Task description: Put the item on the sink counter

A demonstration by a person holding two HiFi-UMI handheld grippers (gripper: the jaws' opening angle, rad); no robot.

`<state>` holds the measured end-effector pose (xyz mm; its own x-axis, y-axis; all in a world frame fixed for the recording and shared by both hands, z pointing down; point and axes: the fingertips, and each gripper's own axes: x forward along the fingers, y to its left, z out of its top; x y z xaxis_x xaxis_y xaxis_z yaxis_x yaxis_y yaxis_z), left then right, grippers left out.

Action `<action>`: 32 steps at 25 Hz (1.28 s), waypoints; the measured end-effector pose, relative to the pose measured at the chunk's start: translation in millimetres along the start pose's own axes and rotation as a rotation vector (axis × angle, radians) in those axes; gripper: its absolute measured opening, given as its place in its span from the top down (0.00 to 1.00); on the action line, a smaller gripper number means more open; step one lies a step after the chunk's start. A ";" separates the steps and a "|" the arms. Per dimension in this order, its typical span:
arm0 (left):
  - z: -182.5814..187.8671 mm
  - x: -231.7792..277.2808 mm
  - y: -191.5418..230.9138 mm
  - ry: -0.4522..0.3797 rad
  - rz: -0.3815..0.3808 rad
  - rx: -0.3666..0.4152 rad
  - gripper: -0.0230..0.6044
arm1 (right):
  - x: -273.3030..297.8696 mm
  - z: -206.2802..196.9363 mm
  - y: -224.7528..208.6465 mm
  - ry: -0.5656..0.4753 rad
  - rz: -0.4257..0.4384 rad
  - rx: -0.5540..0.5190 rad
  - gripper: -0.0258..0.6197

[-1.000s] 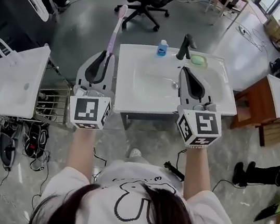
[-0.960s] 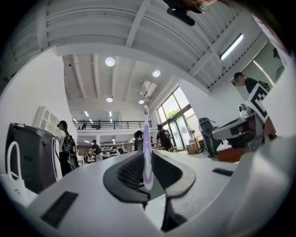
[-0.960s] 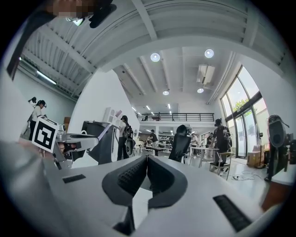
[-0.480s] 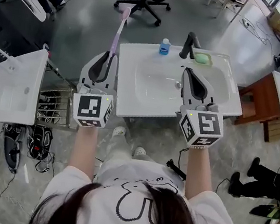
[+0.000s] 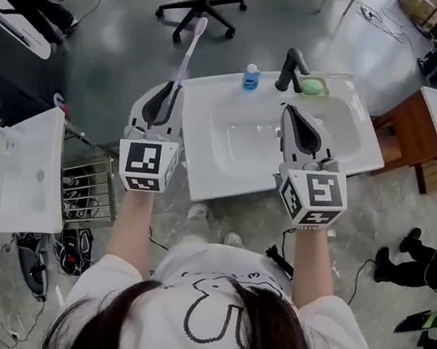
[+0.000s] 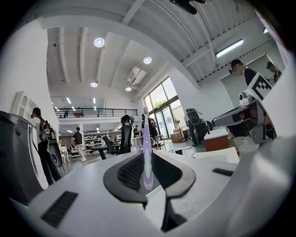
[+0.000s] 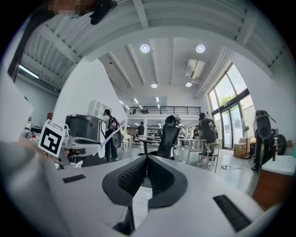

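Left claw [image 5: 172,86] clamps toothbrush [image 5: 188,50] at left edge of sink counter [image 5: 203,167]; right claw [image 5: 289,109] closed together.

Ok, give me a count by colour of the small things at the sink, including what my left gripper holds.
Purple: 1, the toothbrush clamped in the left gripper.
Blue: 1, the bottle at the back of the sink.
Green: 1, the oval soap dish.
Black: 1, the faucet.
Total: 4.
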<state>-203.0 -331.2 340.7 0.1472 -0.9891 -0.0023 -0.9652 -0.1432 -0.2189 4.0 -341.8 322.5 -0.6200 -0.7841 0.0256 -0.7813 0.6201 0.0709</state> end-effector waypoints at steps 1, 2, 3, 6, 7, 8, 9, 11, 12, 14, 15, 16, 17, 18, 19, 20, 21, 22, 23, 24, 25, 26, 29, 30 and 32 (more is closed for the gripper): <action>-5.3 7.1 2.0 0.010 -0.016 0.004 0.86 | 4.5 -0.5 -2.4 0.004 -0.018 0.003 0.92; -10.2 14.4 4.0 0.020 -0.034 0.009 0.86 | 9.4 0.0 -4.8 0.005 -0.036 0.006 0.91; -14.7 21.5 6.1 0.029 -0.054 0.015 0.86 | 14.4 1.0 -6.5 0.006 -0.052 0.008 0.91; -26.3 41.9 13.2 0.050 -0.111 0.036 0.86 | 29.5 4.0 -8.8 0.008 -0.094 0.005 0.91; -29.8 48.9 15.5 0.056 -0.128 0.042 0.86 | 34.4 4.1 -9.7 0.011 -0.107 0.004 0.91; -33.4 55.8 17.3 0.062 -0.145 0.045 0.86 | 39.2 3.4 -10.8 0.016 -0.120 0.005 0.91; -37.3 62.6 18.9 0.068 -0.161 0.045 0.86 | 43.9 2.1 -11.8 0.023 -0.131 0.007 0.91; -46.3 75.3 21.2 0.083 -0.190 0.039 0.86 | 52.8 -2.1 -13.7 0.039 -0.155 0.012 0.91; -51.7 81.0 21.7 0.093 -0.206 0.035 0.86 | 56.6 -4.7 -14.4 0.047 -0.165 0.016 0.91; -64.6 91.2 20.8 0.119 -0.242 0.030 0.86 | 62.9 -10.6 -15.8 0.064 -0.186 0.024 0.91; -71.6 95.9 20.0 0.134 -0.262 0.030 0.86 | 65.7 -13.7 -16.5 0.071 -0.195 0.029 0.91; -78.7 100.3 19.4 0.149 -0.279 0.032 0.86 | 68.3 -17.0 -17.2 0.078 -0.205 0.034 0.91; -85.7 104.2 19.0 0.163 -0.295 0.034 0.86 | 70.7 -20.4 -17.9 0.085 -0.215 0.041 0.91; -92.4 107.7 18.4 0.178 -0.311 0.035 0.86 | 72.7 -24.0 -18.5 0.093 -0.225 0.047 0.91; -98.9 110.7 17.4 0.191 -0.327 0.036 0.86 | 74.3 -27.6 -19.0 0.101 -0.236 0.054 0.91; -105.1 113.4 16.2 0.204 -0.343 0.038 0.86 | 75.7 -31.3 -19.4 0.110 -0.248 0.060 0.91; -111.2 115.6 15.0 0.217 -0.359 0.041 0.86 | 77.2 -34.9 -19.4 0.119 -0.259 0.065 0.91; -117.1 117.6 13.9 0.228 -0.373 0.044 0.86 | 78.7 -38.5 -19.1 0.128 -0.267 0.070 0.91; -122.8 119.2 12.7 0.240 -0.385 0.046 0.86 | 80.2 -41.8 -18.6 0.138 -0.274 0.072 0.91; -128.2 120.5 11.2 0.251 -0.395 0.045 0.86 | 81.5 -45.0 -18.0 0.147 -0.279 0.073 0.91; -133.6 121.4 9.4 0.262 -0.406 0.044 0.86 | 82.3 -48.0 -17.3 0.156 -0.284 0.074 0.91; -138.9 121.7 7.2 0.274 -0.416 0.042 0.86 | 82.6 -50.8 -16.6 0.164 -0.287 0.075 0.91; -155.6 121.1 1.3 0.308 -0.450 0.029 0.86 | 82.2 -59.9 -14.3 0.188 -0.298 0.081 0.91; -161.2 120.7 0.1 0.319 -0.459 0.026 0.86 | 82.3 -62.9 -13.3 0.195 -0.301 0.084 0.91; -172.1 119.6 -2.2 0.343 -0.476 0.028 0.86 | 82.7 -68.3 -10.5 0.208 -0.305 0.088 0.91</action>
<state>-220.5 -455.1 508.8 0.4800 -0.7718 0.4170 -0.8035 -0.5776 -0.1440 -34.2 -414.8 392.0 -0.3372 -0.9157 0.2188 -0.9366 0.3498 0.0209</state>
